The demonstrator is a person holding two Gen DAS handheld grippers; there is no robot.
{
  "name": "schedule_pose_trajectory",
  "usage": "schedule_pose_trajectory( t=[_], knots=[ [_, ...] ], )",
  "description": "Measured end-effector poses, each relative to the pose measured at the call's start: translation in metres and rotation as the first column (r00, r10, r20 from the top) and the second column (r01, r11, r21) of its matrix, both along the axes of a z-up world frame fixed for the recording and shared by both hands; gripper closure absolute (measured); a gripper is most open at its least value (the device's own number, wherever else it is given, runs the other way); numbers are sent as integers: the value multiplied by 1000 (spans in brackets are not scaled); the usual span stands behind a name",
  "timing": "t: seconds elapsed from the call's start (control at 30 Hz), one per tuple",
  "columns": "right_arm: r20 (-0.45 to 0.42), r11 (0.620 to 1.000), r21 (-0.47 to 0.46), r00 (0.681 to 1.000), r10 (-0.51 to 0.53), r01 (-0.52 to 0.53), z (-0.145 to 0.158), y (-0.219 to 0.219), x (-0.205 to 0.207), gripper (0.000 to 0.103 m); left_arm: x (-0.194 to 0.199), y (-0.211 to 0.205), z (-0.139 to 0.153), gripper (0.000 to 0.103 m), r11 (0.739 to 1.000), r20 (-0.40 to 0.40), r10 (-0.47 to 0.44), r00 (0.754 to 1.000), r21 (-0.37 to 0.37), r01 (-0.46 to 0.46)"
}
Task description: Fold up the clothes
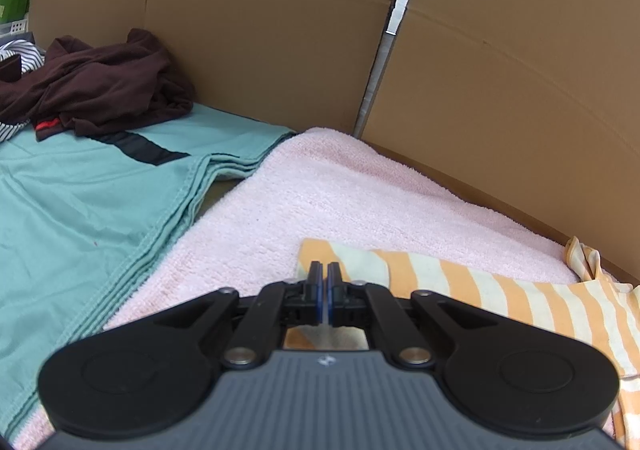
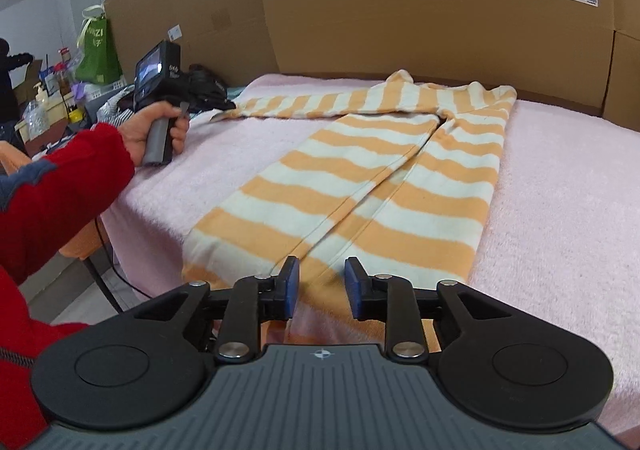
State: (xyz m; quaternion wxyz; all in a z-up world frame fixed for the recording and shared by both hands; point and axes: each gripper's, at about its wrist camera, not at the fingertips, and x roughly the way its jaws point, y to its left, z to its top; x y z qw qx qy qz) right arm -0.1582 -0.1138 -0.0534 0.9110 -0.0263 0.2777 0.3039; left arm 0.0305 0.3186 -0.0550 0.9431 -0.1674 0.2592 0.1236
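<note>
An orange-and-white striped garment (image 2: pixel 400 178) lies flat on a pink towel (image 2: pixel 560 230), its body folded lengthwise and one sleeve (image 2: pixel 304 104) stretched out to the left. My left gripper (image 1: pixel 324 272) is shut at the end of that sleeve (image 1: pixel 460 282), with a thin strip of cloth showing between its pads. In the right wrist view a person's hand (image 2: pixel 148 134) in a red sleeve holds that gripper's handle. My right gripper (image 2: pixel 322 274) stands open just above the garment's near hem, its blue pads apart and not pressing on the cloth.
Cardboard walls (image 1: pixel 500 70) close off the back and right of the pink towel (image 1: pixel 320 190). A teal cloth (image 1: pixel 80 202) lies to the left with a dark brown heap of clothes (image 1: pixel 100 86) on it. A green bag (image 2: pixel 98 46) and clutter stand far left.
</note>
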Motion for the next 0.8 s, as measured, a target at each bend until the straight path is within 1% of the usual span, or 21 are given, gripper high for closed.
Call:
schedule_pose_trajectory(
  t=[0.03,0.07,0.1,0.13,0.2,0.43,0.53,0.6,0.7,0.8],
  knots=[
    [20,1000,-13,1000,-4,4,-2,2,-3,75,0,0,0,103,1000,0,0,1000,0,0],
    [39,1000,-27,999,-8,9,-3,4,-4,80,0,0,0,103,1000,0,0,1000,1,0],
    [46,999,-32,999,-13,14,-3,4,-4,91,0,0,0,103,1000,-1,0,1000,1,0],
    [45,999,-30,999,-17,19,-3,3,-3,95,0,0,0,103,1000,-1,0,1000,1,0],
    [36,1000,-11,999,-14,15,0,-1,-3,96,0,0,-1,103,1000,-1,0,1000,1,0],
    [48,998,-58,998,36,-33,-1,-1,-11,96,0,0,-1,103,1000,2,-1,1000,-4,1],
    [45,996,-72,997,59,-56,-1,0,-10,94,0,0,-1,103,1000,2,-2,1000,-5,2],
    [56,993,-88,995,77,-72,-1,1,-12,95,0,0,-1,103,1000,3,-2,1000,-7,2],
    [42,996,-58,997,63,-60,-2,-2,-12,95,0,0,-1,103,1000,4,-4,1000,-9,4],
    [39,997,-33,996,76,-74,-2,-4,-13,85,0,0,-1,103,1000,5,-6,1000,-11,6]
  ],
)
